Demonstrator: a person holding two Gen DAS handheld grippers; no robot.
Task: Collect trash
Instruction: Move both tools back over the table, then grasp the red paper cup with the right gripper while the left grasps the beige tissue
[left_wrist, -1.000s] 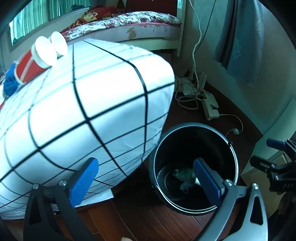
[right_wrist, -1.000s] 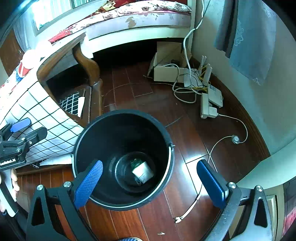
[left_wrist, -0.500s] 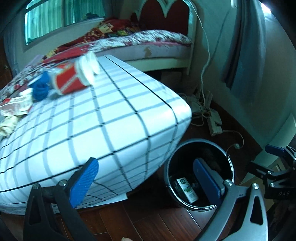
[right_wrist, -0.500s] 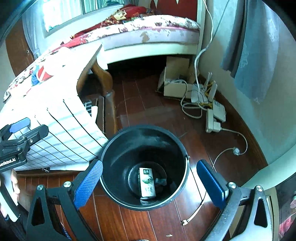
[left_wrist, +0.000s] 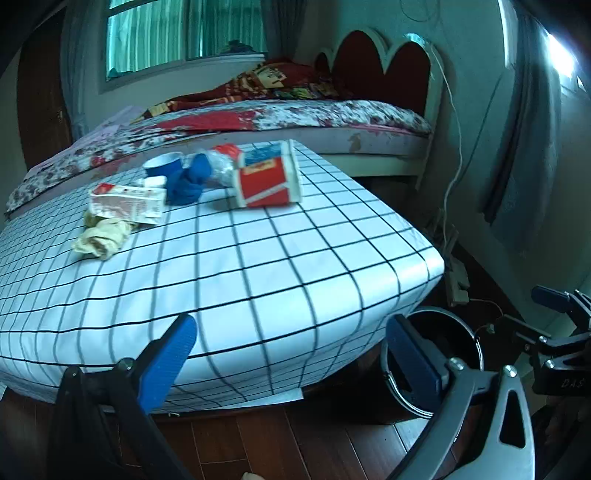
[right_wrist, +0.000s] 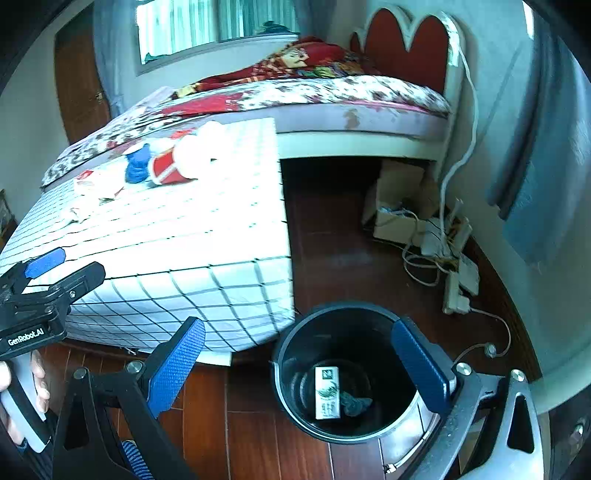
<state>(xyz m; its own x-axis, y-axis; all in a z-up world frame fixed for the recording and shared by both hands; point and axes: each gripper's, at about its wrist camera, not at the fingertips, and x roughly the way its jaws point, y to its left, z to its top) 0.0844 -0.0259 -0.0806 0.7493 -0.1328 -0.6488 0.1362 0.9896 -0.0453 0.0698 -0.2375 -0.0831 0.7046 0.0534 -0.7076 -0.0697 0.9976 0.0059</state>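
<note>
A black bin (right_wrist: 343, 373) stands on the floor by the table's corner; a white and green carton (right_wrist: 327, 391) and a dark scrap lie inside. On the checked tablecloth (left_wrist: 221, 258) lie a red and white carton (left_wrist: 267, 177), a flat red and white box (left_wrist: 125, 203), a blue cloth (left_wrist: 188, 181), a blue cup (left_wrist: 164, 166) and a crumpled beige wad (left_wrist: 101, 240). My left gripper (left_wrist: 291, 358) is open and empty, low before the table's near edge. My right gripper (right_wrist: 299, 358) is open and empty above the bin's left side.
A bed (left_wrist: 295, 114) with a red headboard stands behind the table. A power strip (right_wrist: 458, 291), cables and a cardboard box (right_wrist: 399, 206) crowd the floor by the right wall. A grey curtain (right_wrist: 535, 166) hangs there. A hand (right_wrist: 22, 387) holds the left gripper's handle.
Both grippers have risen and tilted up, away from the bin toward the table top. A white and green carton has landed in the bin. Both stay open.
</note>
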